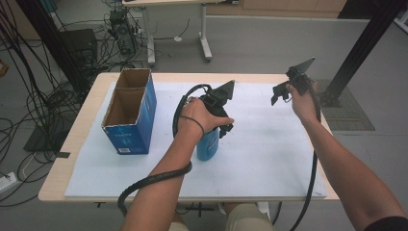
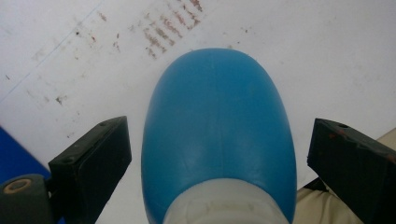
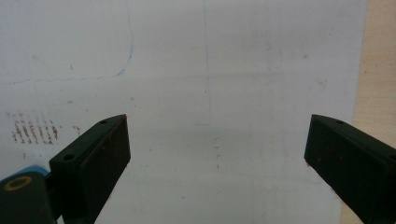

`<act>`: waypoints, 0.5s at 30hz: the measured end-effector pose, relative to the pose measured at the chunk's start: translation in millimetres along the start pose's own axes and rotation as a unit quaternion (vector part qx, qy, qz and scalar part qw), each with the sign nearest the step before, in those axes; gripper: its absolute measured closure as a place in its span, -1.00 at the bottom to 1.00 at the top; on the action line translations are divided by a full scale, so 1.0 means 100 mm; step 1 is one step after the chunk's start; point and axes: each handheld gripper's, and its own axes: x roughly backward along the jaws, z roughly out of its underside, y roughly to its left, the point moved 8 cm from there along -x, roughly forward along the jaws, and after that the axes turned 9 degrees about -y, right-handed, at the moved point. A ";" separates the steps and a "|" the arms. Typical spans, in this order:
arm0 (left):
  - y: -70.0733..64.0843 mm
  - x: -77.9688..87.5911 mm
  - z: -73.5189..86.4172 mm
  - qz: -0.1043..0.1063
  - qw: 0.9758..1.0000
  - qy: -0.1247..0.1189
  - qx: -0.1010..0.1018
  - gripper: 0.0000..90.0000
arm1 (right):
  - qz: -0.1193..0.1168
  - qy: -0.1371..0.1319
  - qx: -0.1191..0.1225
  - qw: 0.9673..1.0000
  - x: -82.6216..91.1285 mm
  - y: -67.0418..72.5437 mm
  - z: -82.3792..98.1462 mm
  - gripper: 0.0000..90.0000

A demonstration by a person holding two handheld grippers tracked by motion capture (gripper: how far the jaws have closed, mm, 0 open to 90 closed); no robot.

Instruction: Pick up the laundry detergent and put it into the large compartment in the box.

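Blue bottle (image 1: pixel 208 147) stands upright near the middle of the tabletop (image 1: pixel 91 103), on a white sheet (image 1: pixel 269 154) that covers most of the surface. No label or writing is legible on it. Its body is smooth, rounded blue plastic with a paler whitish collar toward the top, as the left gripper view shows (image 2: pixel 217 140). Left hand-held gripper (image 1: pixel 219 113) sits over the bottle's top; its jaws stand wide on either side of the body, with a gap on each side, not touching. Right hand-held gripper (image 1: pixel 284 91) is held above the sheet's far right part, well apart from the bottle, jaws spread wide with nothing between them. An open blue cardboard box (image 1: pixel 132 115) stands to the left; its print is too small to read. The sheet carries faint brownish scuff marks (image 2: pixel 163 32).
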 end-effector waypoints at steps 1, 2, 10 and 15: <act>0.00 0.00 0.00 -0.001 1.000 0.000 -0.001 -0.85 | 0.000 -0.001 0.000 1.000 0.00 0.00 0.00 -0.84; -0.01 0.01 0.00 -0.001 1.000 -0.003 0.000 -0.85 | 0.000 0.000 -0.001 1.000 0.00 0.00 0.00 -0.84; -0.02 0.00 -0.01 -0.003 1.000 0.000 -0.002 -0.85 | -0.003 0.000 -0.001 1.000 0.00 -0.01 0.00 -0.84; -0.02 0.01 -0.01 -0.004 1.000 -0.001 -0.002 -0.85 | -0.004 0.000 -0.001 1.000 0.00 -0.01 0.00 -0.84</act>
